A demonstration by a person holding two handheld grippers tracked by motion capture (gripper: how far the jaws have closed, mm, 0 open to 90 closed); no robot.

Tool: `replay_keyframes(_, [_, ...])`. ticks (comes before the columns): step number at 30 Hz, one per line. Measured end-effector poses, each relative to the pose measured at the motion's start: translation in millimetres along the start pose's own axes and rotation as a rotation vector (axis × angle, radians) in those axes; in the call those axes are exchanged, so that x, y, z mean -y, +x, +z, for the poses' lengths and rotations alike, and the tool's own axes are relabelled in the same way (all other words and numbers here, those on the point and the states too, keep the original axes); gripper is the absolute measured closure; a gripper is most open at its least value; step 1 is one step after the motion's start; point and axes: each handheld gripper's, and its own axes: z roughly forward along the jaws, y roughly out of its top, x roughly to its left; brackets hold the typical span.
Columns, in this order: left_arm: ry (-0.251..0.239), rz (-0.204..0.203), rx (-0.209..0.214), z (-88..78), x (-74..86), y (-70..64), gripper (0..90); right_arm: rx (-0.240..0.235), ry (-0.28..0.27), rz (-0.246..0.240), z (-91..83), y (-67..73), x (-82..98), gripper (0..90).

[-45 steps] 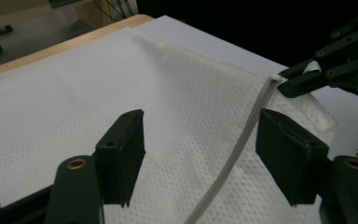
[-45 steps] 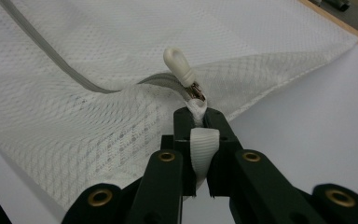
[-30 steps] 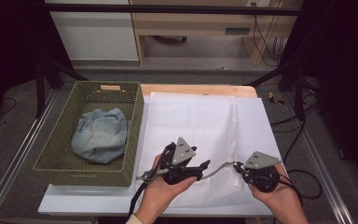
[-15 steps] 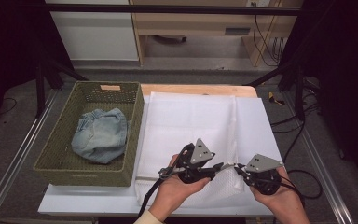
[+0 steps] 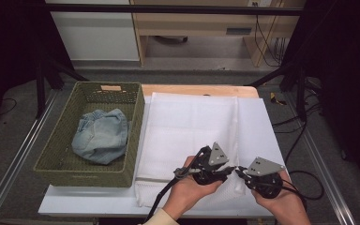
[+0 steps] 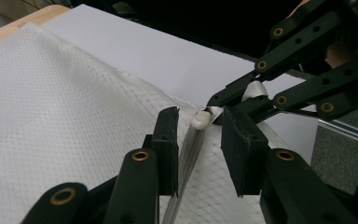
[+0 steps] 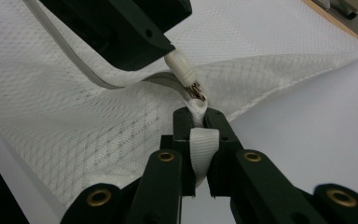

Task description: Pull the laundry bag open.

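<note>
The white mesh laundry bag (image 5: pixel 187 136) lies flat on the white table (image 5: pixel 262 122), just right of the green wicker basket (image 5: pixel 56 164) holding a crumpled denim garment (image 5: pixel 101 136). At its near right corner my right gripper (image 7: pixel 196 122) is clamped on the bag's white fabric loop (image 7: pixel 199 154). My left gripper (image 6: pixel 200 140) has just been closing, its jaws apart on either side of the white zipper pull (image 6: pixel 201 119) without pressing it.

No text, label or number is legible on anything here.
</note>
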Motion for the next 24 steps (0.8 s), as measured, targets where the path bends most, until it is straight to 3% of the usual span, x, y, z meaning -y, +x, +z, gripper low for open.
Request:
replay_keyframes(11, [0.063, 0.032, 0.015, 11.9, 2.4, 0.0, 71.7, -0.001, -0.002, -0.002, -1.1, 0.8, 0.5, 84.3])
replay_keyframes(18, [0.067, 0.032, 0.024, 15.6, 3.1, 0.6, 75.6, 0.001, 0.01, -0.003, -1.2, 0.4, 0.4, 84.2])
replay_keyframes(24, [0.058, 0.027, 0.024, 15.8, 1.5, 0.2, 70.5, 0.002, 0.013, -0.01, -0.6, 0.4, 0.9, 84.1])
